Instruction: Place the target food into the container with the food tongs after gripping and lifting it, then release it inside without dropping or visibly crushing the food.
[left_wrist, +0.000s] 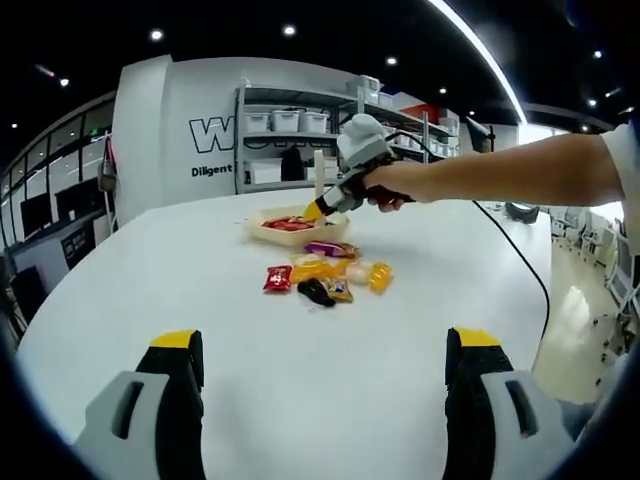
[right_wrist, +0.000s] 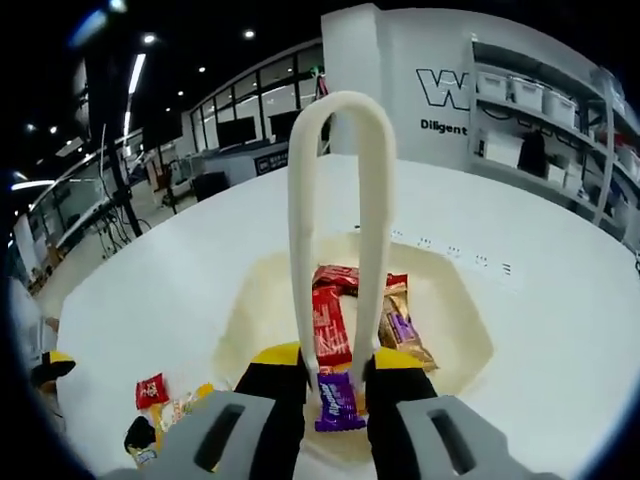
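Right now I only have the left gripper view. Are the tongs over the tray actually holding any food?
Observer: Yes. In the right gripper view, the tongs pinch a purple packet at their tips.
Operator: Is it over the tray?
Observer: It hangs over the near part of the cream tray.
Operator: What's already inside?
Observer: A red packet and a gold-and-purple packet.

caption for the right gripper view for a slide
Right gripper holds cream tongs pinching a purple snack packet above the cream tray of wrapped snacks.
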